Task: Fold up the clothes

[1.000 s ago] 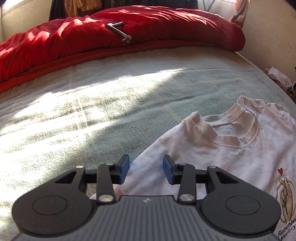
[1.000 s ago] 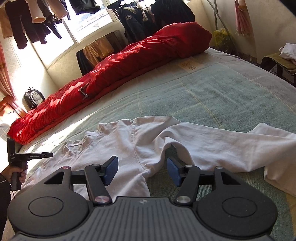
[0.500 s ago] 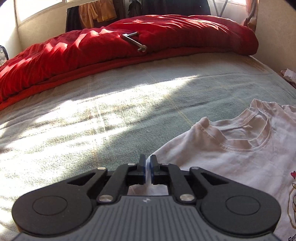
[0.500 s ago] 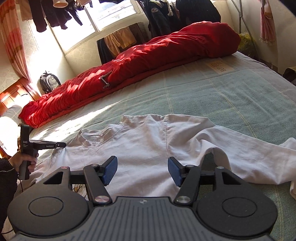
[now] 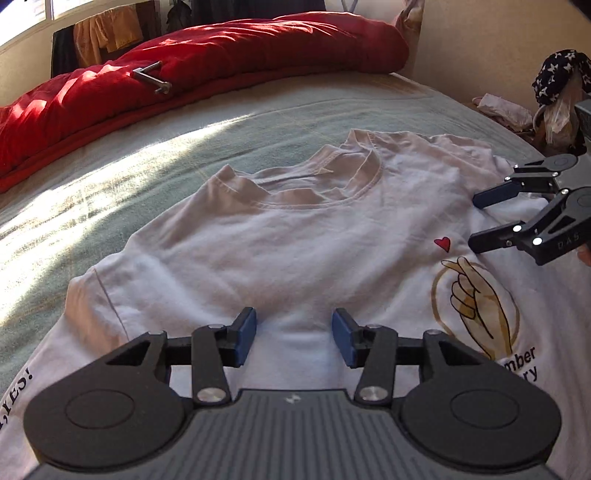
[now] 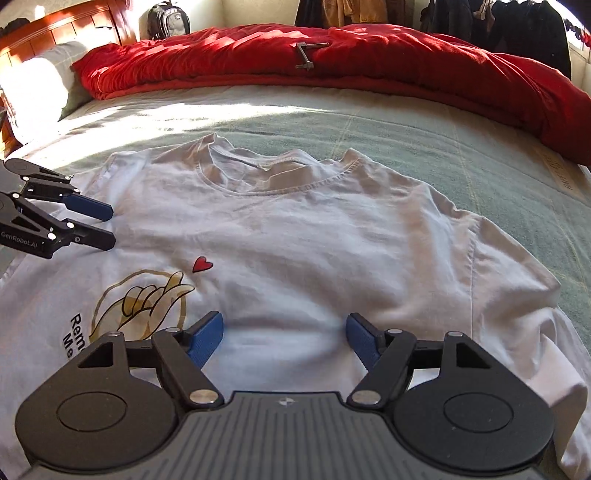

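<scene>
A white T-shirt (image 5: 295, 240) (image 6: 295, 240) lies front up on the bed, collar toward the far side. It bears a red heart (image 5: 442, 243), a hand print and black lettering. My left gripper (image 5: 293, 332) hovers over the chest cloth beside one sleeve; its jaws are opening and pinch nothing. My right gripper (image 6: 284, 332) is over the chest near the other sleeve, and its jaws are also opening and hold nothing. Each gripper shows in the other's view, the right gripper (image 5: 476, 221) and the left gripper (image 6: 109, 225), both with fingers apart above the shirt.
A rumpled red duvet (image 5: 203, 55) (image 6: 332, 62) runs along the far side of the green-grey bedspread (image 5: 110, 147), with a metal handle (image 5: 151, 77) lying on it. A pillow (image 6: 37, 85) and a wooden headboard (image 6: 74, 26) are at the left. Clothes hang behind.
The left gripper shut, then reopened, and moved right from the shirt's edge onto its chest. The right gripper swung over from the sleeve side to the chest and its jaws widened.
</scene>
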{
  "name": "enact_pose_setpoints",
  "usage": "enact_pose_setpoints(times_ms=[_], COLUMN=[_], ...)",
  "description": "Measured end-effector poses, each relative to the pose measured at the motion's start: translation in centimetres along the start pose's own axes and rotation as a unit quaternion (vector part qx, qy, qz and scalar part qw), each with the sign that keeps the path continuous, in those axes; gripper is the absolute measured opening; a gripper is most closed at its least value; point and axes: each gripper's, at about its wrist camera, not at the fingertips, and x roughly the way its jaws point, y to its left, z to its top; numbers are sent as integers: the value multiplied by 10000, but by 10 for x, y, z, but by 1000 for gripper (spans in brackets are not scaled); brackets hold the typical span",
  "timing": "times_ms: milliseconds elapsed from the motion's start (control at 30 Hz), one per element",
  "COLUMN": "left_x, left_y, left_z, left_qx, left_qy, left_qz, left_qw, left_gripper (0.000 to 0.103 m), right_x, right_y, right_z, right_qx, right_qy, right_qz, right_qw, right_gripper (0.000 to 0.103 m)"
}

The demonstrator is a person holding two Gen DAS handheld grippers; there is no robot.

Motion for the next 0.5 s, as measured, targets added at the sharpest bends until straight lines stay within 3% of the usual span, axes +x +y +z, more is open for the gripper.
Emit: enact_pose_setpoints(times_ms=[100, 167, 233, 333, 500], left_x=[11, 24, 33, 36, 11], left_y=[24, 46, 70, 79, 57], left_z=[13, 19, 22, 26, 31], left_qx=[-271, -521, -992, -1186, -928], left_qy=[-77, -33, -66, -76, 99], left_qz=[608, 892, 891, 959, 1180], left_qw=[9978, 9946, 9910, 9883, 9886], left_gripper=[48, 49, 54, 54, 49], right_x=[25, 42, 59, 70, 45], right_y=[-9, -16, -21, -26, -25], right_z=[22, 36, 48, 60, 66], right_qx=[62, 123, 114, 226, 374], right_qy=[-76, -57, -23, -4, 188], right_qz=[-176, -260, -359, -401, -352], right_qw=[9998, 9996, 9993, 9989, 9985], right_gripper=[89, 100, 103, 103, 103])
